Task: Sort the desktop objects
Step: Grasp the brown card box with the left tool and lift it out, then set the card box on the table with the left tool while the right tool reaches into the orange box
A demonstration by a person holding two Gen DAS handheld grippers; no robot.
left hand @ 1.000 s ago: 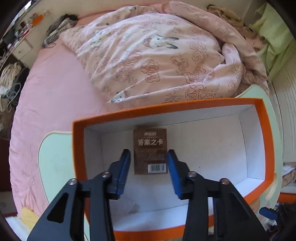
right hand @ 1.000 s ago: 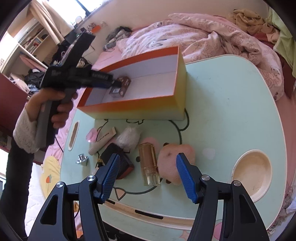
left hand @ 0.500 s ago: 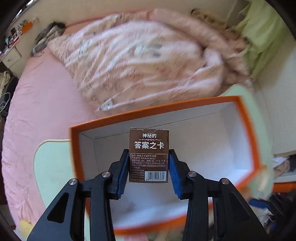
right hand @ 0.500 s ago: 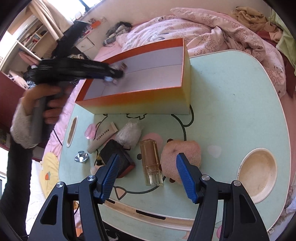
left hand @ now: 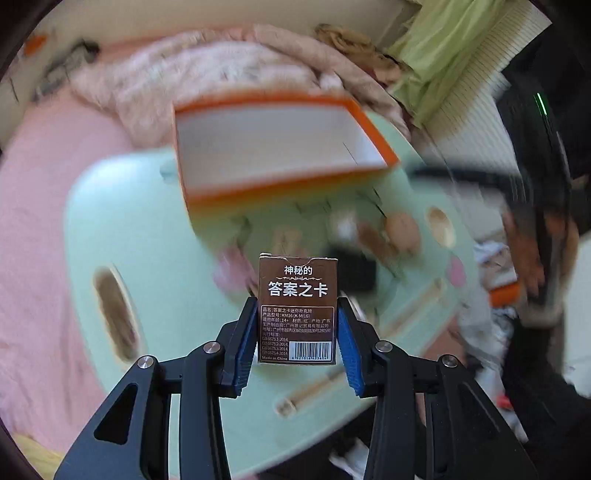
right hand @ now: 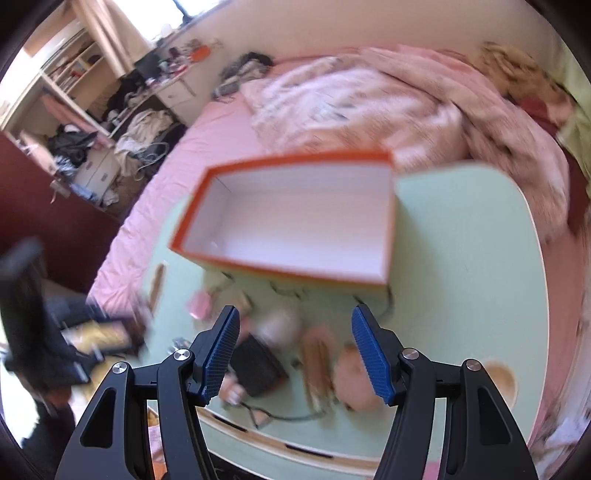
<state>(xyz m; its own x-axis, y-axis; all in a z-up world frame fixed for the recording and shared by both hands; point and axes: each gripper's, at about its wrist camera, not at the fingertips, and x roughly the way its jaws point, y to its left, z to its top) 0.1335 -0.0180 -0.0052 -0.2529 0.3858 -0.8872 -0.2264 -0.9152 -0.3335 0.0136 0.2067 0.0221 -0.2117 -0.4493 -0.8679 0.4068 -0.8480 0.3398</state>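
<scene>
Now the left gripper (left hand: 297, 330) is clamping one brown card box (left hand: 297, 308) upright between its jaws, above the desk's (left hand: 122, 221) near edge. The right gripper (right hand: 295, 354) is hanging with jaws apart over blurred clutter; one orange box (right hand: 295, 218) is sitting empty toward the far edge.

Pink floral quilt (right hand: 369, 99) is lying bunched across a bed with a pink sheet (right hand: 192, 147), behind the mint-green table (right hand: 465, 258). Tan garment (right hand: 517, 70) is sitting crumpled at the bed's far right corner, and a green curtain (left hand: 439, 55) is hanging just beside it in the left wrist view. Open shelving (right hand: 70, 70) is standing at far left, with piled clothes (right hand: 144, 129) spilling below it. A cluttered white desk (right hand: 173, 81) is sitting against the cream wall (right hand: 332, 26). Most of it is blurring.
</scene>
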